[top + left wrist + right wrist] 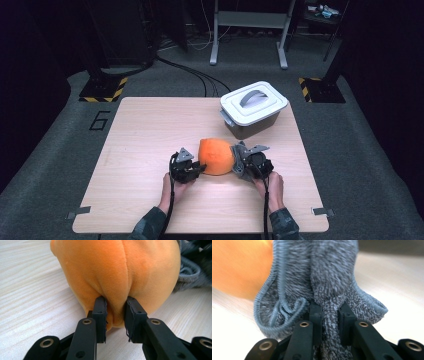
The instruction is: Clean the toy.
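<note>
An orange plush ball (216, 156) lies on the wooden table (145, 130), between my two grippers. My left gripper (200, 168) comes at it from the left, and its black fingers (100, 315) pinch a fold of the orange plush (117, 277). My right gripper (239, 162) sits against the ball's right side, shut on a bunched grey knitted cloth (329, 285) that hangs against the orange plush (239, 267). The grey cloth (190, 272) also shows at the far right of the left gripper view.
A grey box with a white lid and handle (253, 107) stands at the table's back right, just behind the ball. The left and front parts of the table top are bare wood. Cables and stand legs lie on the floor beyond.
</note>
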Motion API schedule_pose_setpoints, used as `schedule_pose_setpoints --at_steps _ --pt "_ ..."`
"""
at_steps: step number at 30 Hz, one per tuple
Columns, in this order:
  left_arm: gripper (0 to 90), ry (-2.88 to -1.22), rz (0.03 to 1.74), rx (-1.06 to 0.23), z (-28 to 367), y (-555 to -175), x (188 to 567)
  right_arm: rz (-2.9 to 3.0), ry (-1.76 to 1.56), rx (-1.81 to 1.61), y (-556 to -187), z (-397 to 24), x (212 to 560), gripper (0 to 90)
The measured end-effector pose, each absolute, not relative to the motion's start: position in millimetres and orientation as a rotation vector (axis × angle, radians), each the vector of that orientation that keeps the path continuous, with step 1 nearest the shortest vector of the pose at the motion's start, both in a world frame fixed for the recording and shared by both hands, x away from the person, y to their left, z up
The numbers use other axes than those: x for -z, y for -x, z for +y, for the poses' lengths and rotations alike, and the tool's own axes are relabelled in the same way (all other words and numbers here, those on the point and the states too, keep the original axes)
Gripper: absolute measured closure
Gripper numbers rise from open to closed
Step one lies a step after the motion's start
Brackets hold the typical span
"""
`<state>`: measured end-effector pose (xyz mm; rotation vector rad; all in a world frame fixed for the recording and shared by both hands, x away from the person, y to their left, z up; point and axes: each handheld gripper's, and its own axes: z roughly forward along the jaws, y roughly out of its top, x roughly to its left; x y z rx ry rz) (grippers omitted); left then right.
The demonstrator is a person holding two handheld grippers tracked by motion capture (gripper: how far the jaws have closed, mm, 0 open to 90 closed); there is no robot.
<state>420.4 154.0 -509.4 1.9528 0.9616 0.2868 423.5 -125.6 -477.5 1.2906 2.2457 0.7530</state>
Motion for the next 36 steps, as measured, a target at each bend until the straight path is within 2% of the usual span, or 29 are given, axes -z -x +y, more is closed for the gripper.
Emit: schedule_pose_setpoints --at_steps 6,16,19,23,27,32,36 --pt "72.3 -1.955 0.959 -0.288 156.3 -421.4 510.1 2.166 -1.207 -0.814 -414.1 -116.1 445.8 76.9" --pt "72.3 -1.966 0.946 -0.274 156.3 -421.4 510.0 2.118 -1.167 -0.868 -407.1 -114.8 432.8 77.0" --pt "72.3 -1.964 0.946 -0.282 156.5 -421.9 510.5 2.141 -1.153 -0.853 -414.1 -107.5 437.5 77.0" --pt "71.7 -1.958 0.947 -0.272 157.2 -422.3 510.8 2.191 -1.199 -0.792 -428.1 -98.5 460.3 77.1" --pt "71.7 -1.963 0.936 -0.291 155.6 -422.6 509.3 2.210 -1.250 -0.795 -433.6 -104.3 472.9 77.2" --pt "71.1 -1.943 0.938 -0.293 156.7 -423.3 506.8 2.161 -1.206 -0.868 -417.6 -108.4 447.0 77.1" --pt "69.3 -1.946 0.929 -0.295 154.4 -423.5 503.2 2.177 -1.106 -0.934 -407.7 -90.2 428.5 77.1"
